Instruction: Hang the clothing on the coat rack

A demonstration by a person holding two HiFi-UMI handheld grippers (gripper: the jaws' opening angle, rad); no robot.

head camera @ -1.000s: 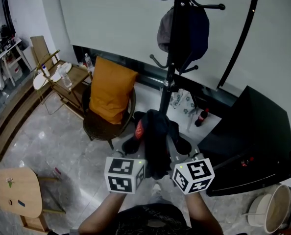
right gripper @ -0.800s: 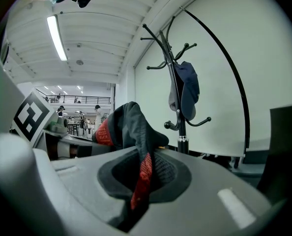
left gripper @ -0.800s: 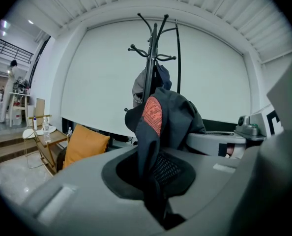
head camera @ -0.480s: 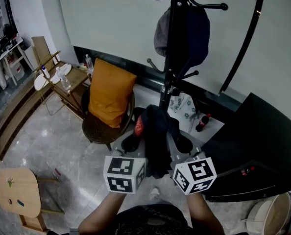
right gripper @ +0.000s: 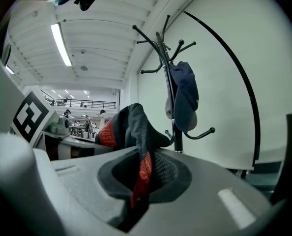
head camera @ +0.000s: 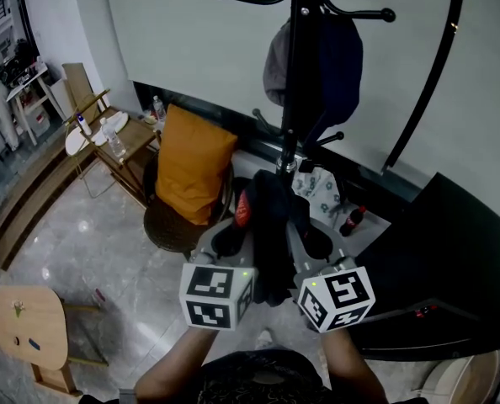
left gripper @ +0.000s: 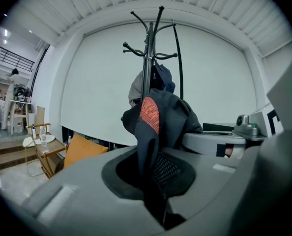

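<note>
A pale wall (head camera: 191, 40) fills the background above a grey marbled floor (head camera: 90, 268). In the head view a large black piece of furniture (head camera: 435, 259) sits at 4 o'clock. The black coat rack (head camera: 294, 74) stands at 12 o'clock, its pole rising to curved hooks, and a dark blue and grey cap (head camera: 334, 57) hangs on it beside the pole. At 10 o'clock an orange cushion (head camera: 191, 162) leans upright on a round dark chair (head camera: 170, 225), and a wooden stool (head camera: 27, 326) is at 8 o'clock.

The dark clothing (head camera: 271, 234), with a red patch on its left fold, is bunched in front of the foot of the pole, below the hooks and not on the rack. It is held up between the two grippers at 6 o'clock. The left gripper (head camera: 243, 241) has its fingers clenched on a black fold that runs down into the slot between them. The right gripper (head camera: 299, 241) has its fingers clenched on a red-edged strip of the same clothing.
</note>
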